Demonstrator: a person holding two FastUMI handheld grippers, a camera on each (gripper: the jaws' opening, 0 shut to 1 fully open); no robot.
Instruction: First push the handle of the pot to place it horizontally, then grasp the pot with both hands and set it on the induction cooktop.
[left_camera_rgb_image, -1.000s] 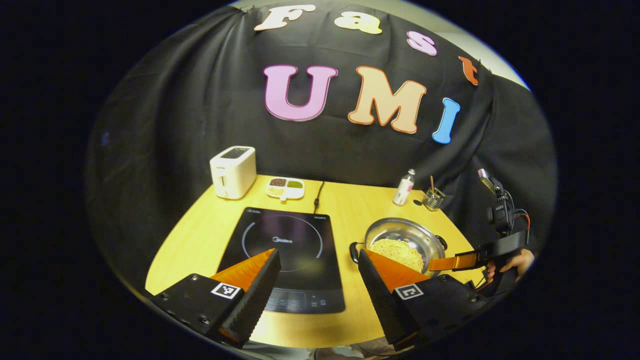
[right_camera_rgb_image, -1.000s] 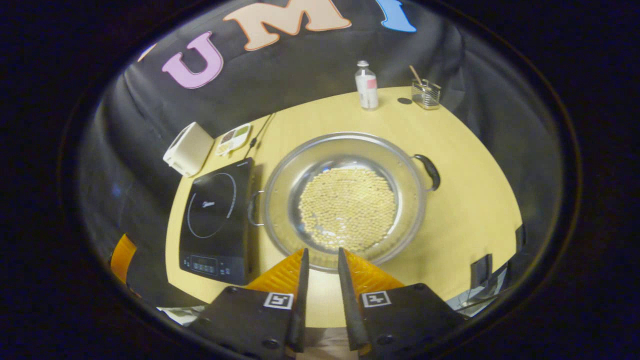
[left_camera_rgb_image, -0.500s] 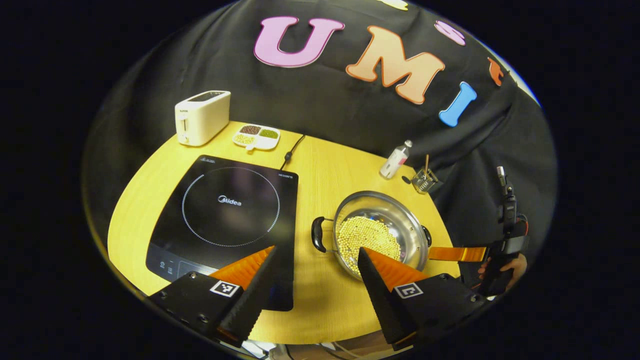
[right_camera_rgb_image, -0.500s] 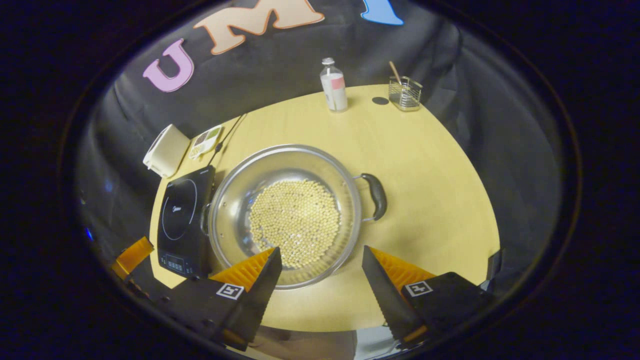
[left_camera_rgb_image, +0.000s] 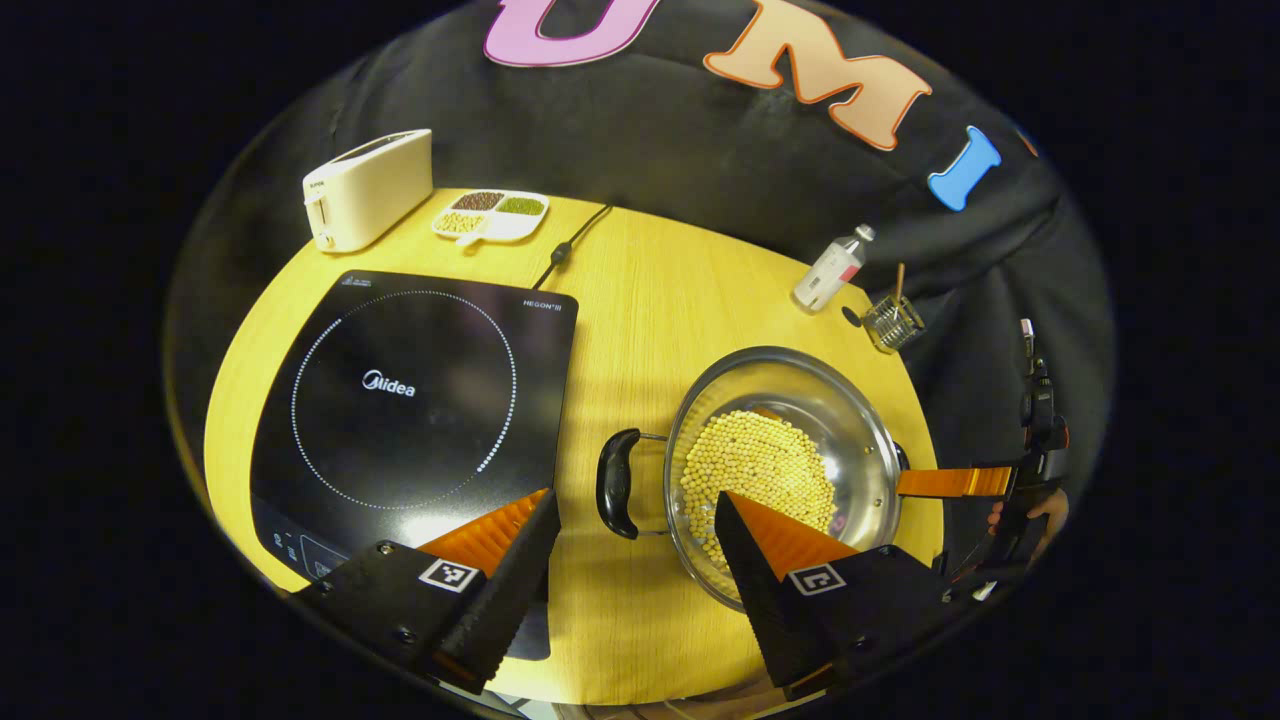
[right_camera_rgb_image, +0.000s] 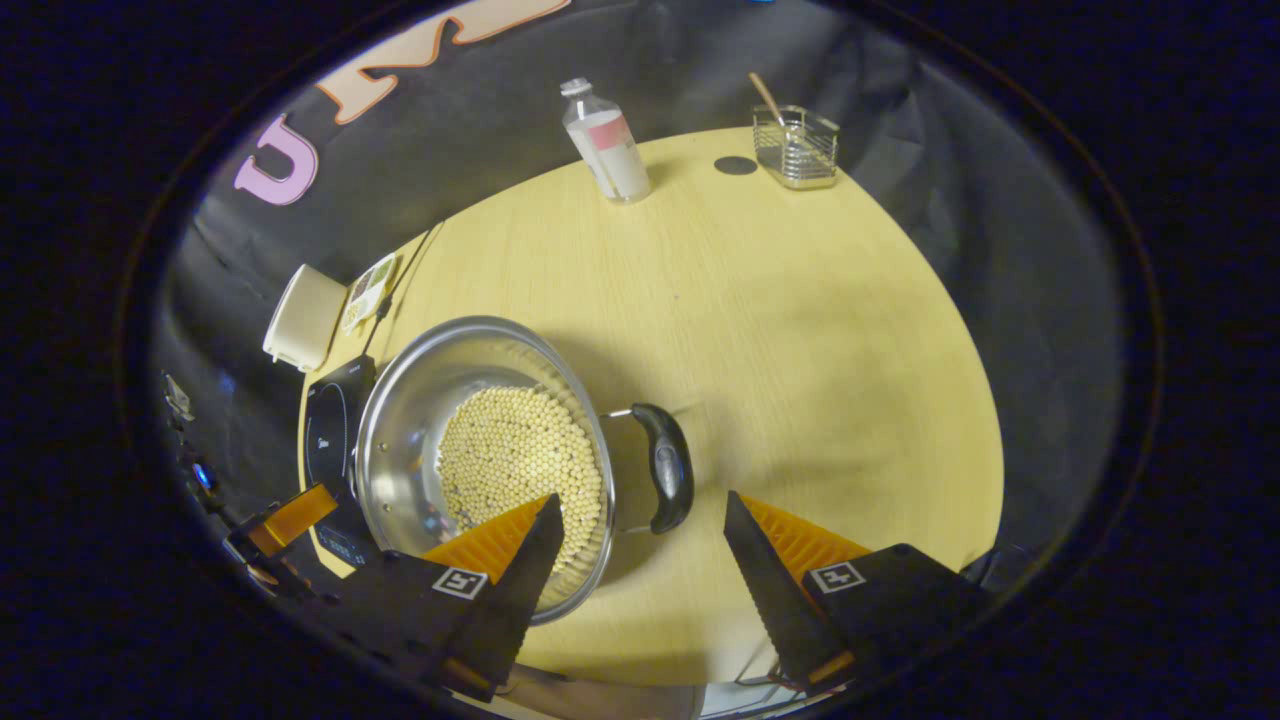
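Hovering wide open, left gripper (left_camera_rgb_image: 632, 535) and right gripper (right_camera_rgb_image: 640, 530) (both empty), flanking pot (left_camera_rgb_image: 785, 455) handles.

Round-edged light wooden table (left_camera_rgb_image: 650, 300) with pale yellow grain, set against a draped black cloth wall (left_camera_rgb_image: 680, 150) that wraps behind and to both sides. Taking the table as landmark: at its far left edge, a cream plastic toaster (left_camera_rgb_image: 365, 190); just beside that, a white divided dish of coloured beans (left_camera_rgb_image: 490, 213); nearby, a thin black power cord (left_camera_rgb_image: 570, 240) trailing off the back edge. At the far right edge, a small clear bottle with a pink label (right_camera_rgb_image: 605, 140), a dark round spot (right_camera_rgb_image: 735, 165), and a clear ribbed glass holder with a wooden stick (right_camera_rgb_image: 795, 145). Dim, warm light, soft shadows on the tabletop.
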